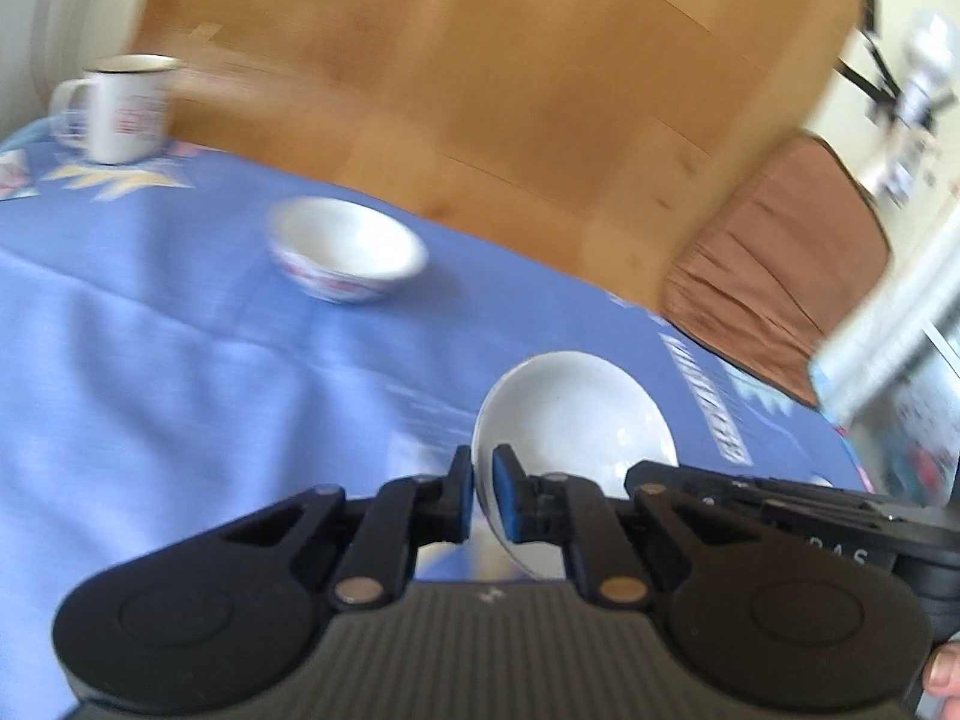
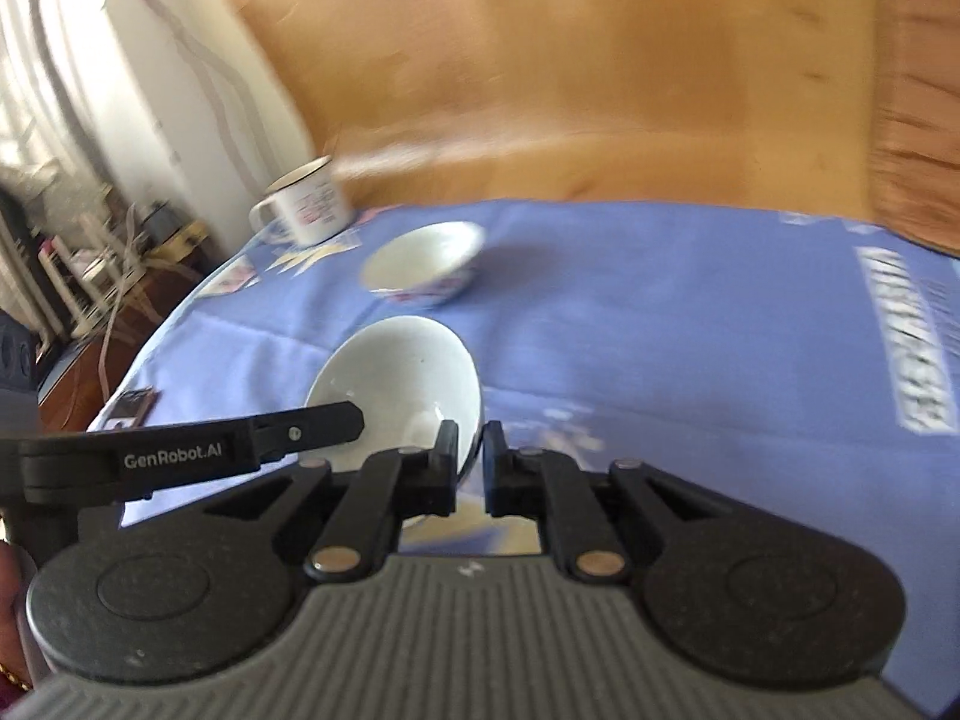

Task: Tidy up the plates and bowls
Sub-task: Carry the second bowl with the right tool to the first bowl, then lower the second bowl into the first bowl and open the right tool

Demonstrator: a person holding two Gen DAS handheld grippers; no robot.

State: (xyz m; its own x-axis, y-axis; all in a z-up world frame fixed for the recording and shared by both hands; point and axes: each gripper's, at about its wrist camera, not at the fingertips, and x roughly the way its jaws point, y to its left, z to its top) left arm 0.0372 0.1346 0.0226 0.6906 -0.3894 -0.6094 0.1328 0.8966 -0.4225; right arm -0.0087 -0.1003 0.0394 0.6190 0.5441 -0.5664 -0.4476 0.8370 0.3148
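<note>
White glazed shallow bowl [image 1: 576, 414], empty, tilted above the blue-clothed counter [image 1: 150, 360], its rim clamped by both the left hand-held gripper [image 1: 483, 492] and right hand-held gripper [image 2: 470, 462]. Patterned white bowl [image 1: 348, 249], empty, farther back, apart; stacking apparently pending. Enamel mug [image 1: 129, 108] near the far edge, contents unseen.

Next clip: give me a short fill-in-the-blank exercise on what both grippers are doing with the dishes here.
1. Both grippers pinch the rim of the same plain white ____, the left gripper and the right gripper on opposite sides.
2. The patterned bowl stands on the ____ tablecloth, untouched.
3. Near the table's far corner stands a white ____ with a handle.

Missing words: bowl; blue; mug
</note>
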